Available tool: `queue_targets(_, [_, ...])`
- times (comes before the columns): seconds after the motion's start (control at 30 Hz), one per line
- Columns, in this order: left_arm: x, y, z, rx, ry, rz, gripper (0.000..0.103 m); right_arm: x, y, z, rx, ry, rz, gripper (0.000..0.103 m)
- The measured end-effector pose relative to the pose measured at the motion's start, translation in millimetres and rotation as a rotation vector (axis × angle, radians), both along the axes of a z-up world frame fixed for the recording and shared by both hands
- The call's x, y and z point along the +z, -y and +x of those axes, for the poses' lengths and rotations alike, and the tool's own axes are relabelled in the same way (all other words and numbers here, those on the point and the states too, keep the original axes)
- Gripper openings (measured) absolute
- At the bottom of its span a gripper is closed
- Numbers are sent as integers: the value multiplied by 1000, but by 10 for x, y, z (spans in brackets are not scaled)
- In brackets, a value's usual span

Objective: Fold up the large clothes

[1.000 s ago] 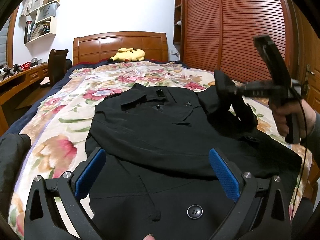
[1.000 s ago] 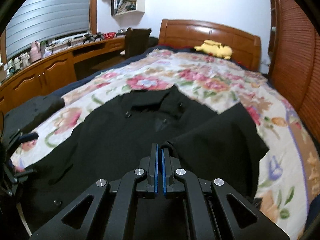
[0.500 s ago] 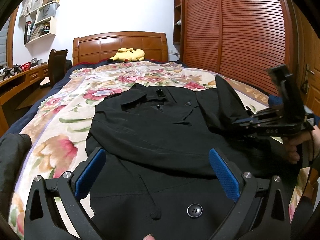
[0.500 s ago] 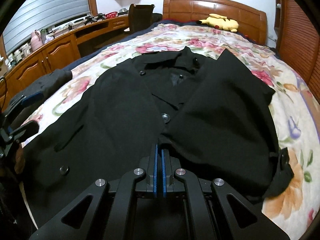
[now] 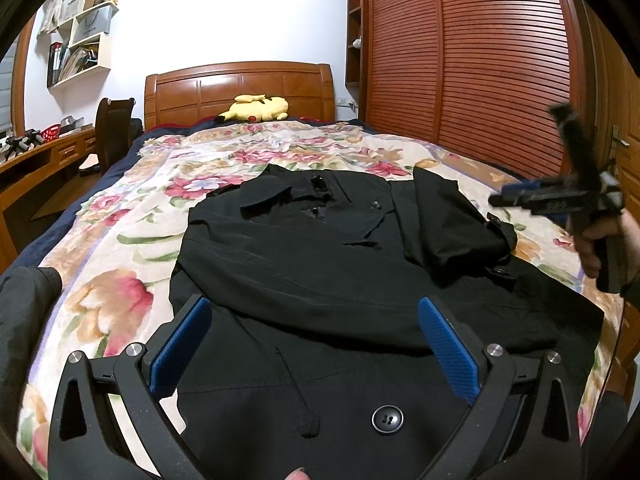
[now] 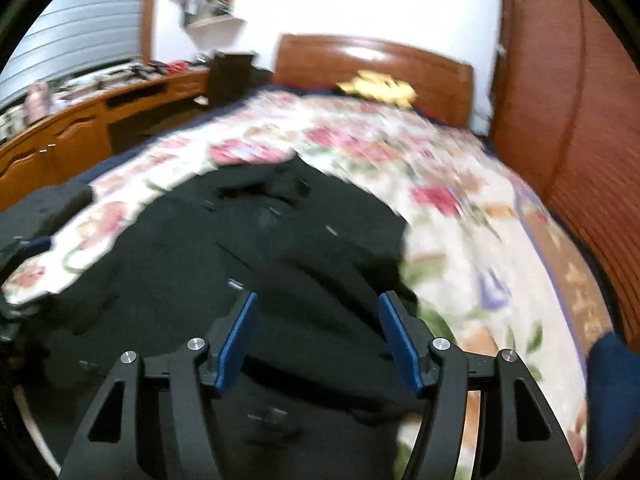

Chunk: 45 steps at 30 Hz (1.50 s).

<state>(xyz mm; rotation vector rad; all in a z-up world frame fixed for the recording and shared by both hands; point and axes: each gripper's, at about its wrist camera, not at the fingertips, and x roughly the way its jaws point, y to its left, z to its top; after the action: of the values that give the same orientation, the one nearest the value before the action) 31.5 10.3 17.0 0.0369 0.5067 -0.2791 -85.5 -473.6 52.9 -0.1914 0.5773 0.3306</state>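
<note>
since the black coat [image 5: 320, 280] is a big, soft, fairly heavy garment that will sag and drag rather than hold a shape, i judge it best taken by a doubled edge, a hem or a cuff, not by the slack middle. going from left to right: at the far left a dark sleeve [image 5: 24, 320] of my own clothing sits at the frame edge, and beyond it a wooden desk [image 5: 36, 156] runs along the wall, well apart from the bed. my left gripper [image 5: 316, 352] hovers over the coat's lower front with its blue pads spread wide and nothing between them but the cloth lying below. the coat lies spread on the flowered bedspread [image 5: 120, 240], collar toward the headboard [image 5: 240, 88], with one sleeve folded across the chest and the other bunched on the right side. a large button [image 5: 387, 419] near my left gripper is a hard spot to avoid pinching. further right, my right gripper [image 6: 318, 344] is opening, its pads off the fabric and holding nothing; that view is blurred. open bedspread shows on both sides of the coat and toward the headboard, giving room to swing a fold. the right bed edge is close to the slatted wardrobe [image 5: 460, 60], so i judge sweeps that way should stay short.
</note>
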Motion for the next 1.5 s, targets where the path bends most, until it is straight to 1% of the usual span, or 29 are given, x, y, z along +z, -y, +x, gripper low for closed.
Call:
queue_targets(0.1, [1, 0, -12, -6, 4, 1, 103, -235, 184, 232, -100, -61, -11, 65])
queue_targets(0.2, [-8, 1, -30, -12, 6, 5, 103, -352, 313, 407, -155, -93, -1, 65])
queue_targets(0.3, [-19, 2, -47, -13, 5, 6, 103, -449, 438, 496, -200, -112, -3, 65])
queue_targets(0.4, [-18, -17, -40, -10, 3, 1, 103, -496, 456, 567, -206, -171, 25, 65])
queue_targets(0.47, [-18, -23, -43, -11, 3, 1, 103, -583, 450, 661, -205, -214, 24, 66])
queue_targets(0.57, [-18, -24, -46, -13, 3, 6, 103, -659, 397, 747, -198, -253, 20, 66])
queue_targets(0.83, [-27, -2, -42, -20, 1, 14, 103, -778, 354, 916, -180, -279, -11, 67])
queue_targets(0.87, [-29, -2, -38, -21, -1, 12, 103, -780, 337, 918, -173, -278, -19, 64])
queue_targets(0.9, [-31, 6, -37, -23, -3, 12, 103, -785, 337, 920, -158, -281, -22, 59])
queue_targets(0.93, [-30, 15, -40, -29, -5, 10, 103, -811, 376, 855, -147, -282, -29, 57])
queue_targets(1.03, [-23, 58, -72, -41, 0, 17, 103, -743, 380, 772, -126, -273, -69, 35])
queue_targets(1.07, [-18, 69, -91, -43, 5, 22, 103, -702, 365, 700, -130, -261, -89, 25])
queue_targets(1.1, [-16, 76, -103, -45, 8, 25, 103, -653, 346, 660, -123, -244, -101, 20])
queue_targets(1.17, [-10, 70, -125, -46, 12, 28, 103, -529, 303, 557, -123, -202, -116, 17])
queue_targets(1.27, [-9, 28, -136, -39, 13, 23, 103, -293, 242, 407, -123, -146, -84, 15])
queue_targets(1.4, [-26, -28, -136, -26, 9, 24, 103, 20, 29, 139, -67, -61, -53, 14])
queue_targets(1.5, [-18, -79, -153, -16, 8, 19, 103, 218, -226, -72, -4, -4, -44, 14])
